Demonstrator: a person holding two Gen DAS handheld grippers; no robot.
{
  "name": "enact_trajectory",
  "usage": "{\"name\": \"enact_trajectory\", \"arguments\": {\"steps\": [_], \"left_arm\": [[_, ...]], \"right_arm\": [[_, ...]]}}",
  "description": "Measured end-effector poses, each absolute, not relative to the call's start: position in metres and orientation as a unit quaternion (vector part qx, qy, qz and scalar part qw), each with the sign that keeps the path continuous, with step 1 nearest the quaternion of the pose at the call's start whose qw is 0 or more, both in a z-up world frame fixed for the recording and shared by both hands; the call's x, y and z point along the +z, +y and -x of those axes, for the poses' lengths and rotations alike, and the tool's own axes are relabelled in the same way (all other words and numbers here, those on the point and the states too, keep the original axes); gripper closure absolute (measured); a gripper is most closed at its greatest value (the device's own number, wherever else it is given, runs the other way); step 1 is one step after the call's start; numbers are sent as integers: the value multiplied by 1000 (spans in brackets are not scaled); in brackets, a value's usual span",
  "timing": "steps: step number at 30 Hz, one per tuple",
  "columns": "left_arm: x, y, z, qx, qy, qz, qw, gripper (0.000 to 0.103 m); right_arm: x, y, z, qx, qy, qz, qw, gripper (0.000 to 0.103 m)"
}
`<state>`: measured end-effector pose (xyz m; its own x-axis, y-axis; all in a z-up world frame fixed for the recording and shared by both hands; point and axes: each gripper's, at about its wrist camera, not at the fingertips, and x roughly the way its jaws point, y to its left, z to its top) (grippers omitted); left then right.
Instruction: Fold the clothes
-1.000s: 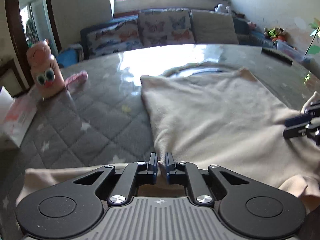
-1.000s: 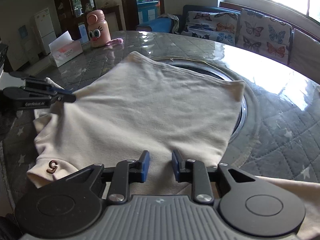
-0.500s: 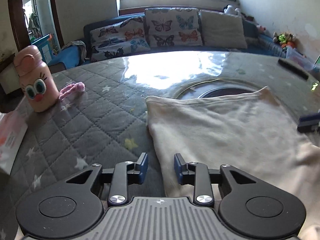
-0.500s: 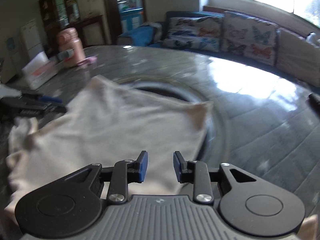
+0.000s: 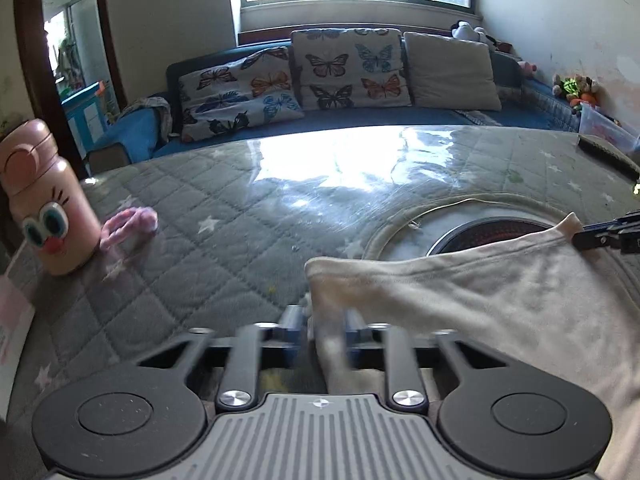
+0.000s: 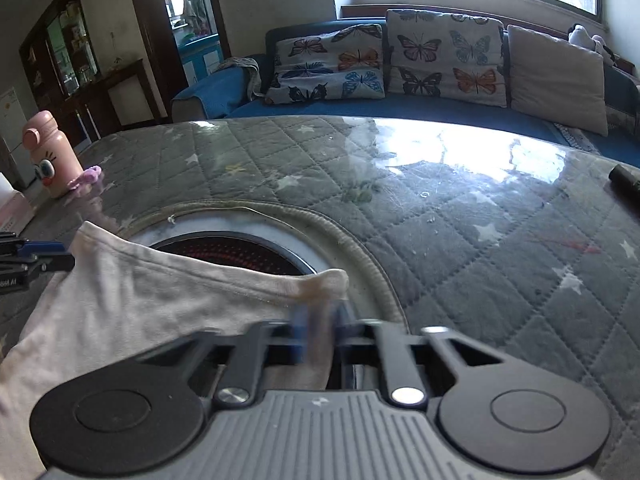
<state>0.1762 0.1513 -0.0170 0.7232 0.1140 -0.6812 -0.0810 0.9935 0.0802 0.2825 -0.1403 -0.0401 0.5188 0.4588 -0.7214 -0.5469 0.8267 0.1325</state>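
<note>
- Left wrist view: far to the left of the left hand-held gripper (image 5: 320, 322) stands a pink cartoon-face bottle (image 5: 42, 200) on the quilted grey tabletop (image 5: 208, 248), with a small pink cloth strap (image 5: 128, 224) lying just beside it toward the gripper.
- Directly ahead of that gripper the cream garment (image 5: 480, 300) begins; one corner of it runs down between the two blue-padded fingers, which are blurred but drawn in narrow on the fabric.
- Ahead and to the right, the garment's hem stretches across a round inset with a dark reddish centre (image 5: 492, 232) in the tabletop, ending at the right hand-held gripper (image 5: 592, 236), whose tip meets the far corner.
- Right wrist view: at the left edge the left hand-held gripper (image 6: 60, 256) touches one garment corner, with the pink bottle (image 6: 48, 152) farther off beyond it.
- In front of the right hand-held gripper (image 6: 320, 320) the other corner of the cream garment (image 6: 140, 300) bunches between its blurred fingers, which sit narrow around the cloth.
- Far to the right lies a dark object (image 6: 624, 180) on the tabletop (image 6: 480, 240).
</note>
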Motion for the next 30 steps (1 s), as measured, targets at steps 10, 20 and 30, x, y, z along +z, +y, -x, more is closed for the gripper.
{"name": "enact_trajectory", "arguments": {"steps": [10, 20, 30], "left_arm": [[-22, 150, -191, 69, 349, -42, 934, 95], [9, 144, -129, 27, 344, -20, 938, 94], [-10, 101, -39, -47, 350, -17, 935, 94]], "right_arm": [[-37, -128, -282, 262, 378, 94, 883, 95], [0, -131, -229, 309, 368, 126, 868, 73], [-10, -121, -132, 373, 380, 153, 833, 61]]}}
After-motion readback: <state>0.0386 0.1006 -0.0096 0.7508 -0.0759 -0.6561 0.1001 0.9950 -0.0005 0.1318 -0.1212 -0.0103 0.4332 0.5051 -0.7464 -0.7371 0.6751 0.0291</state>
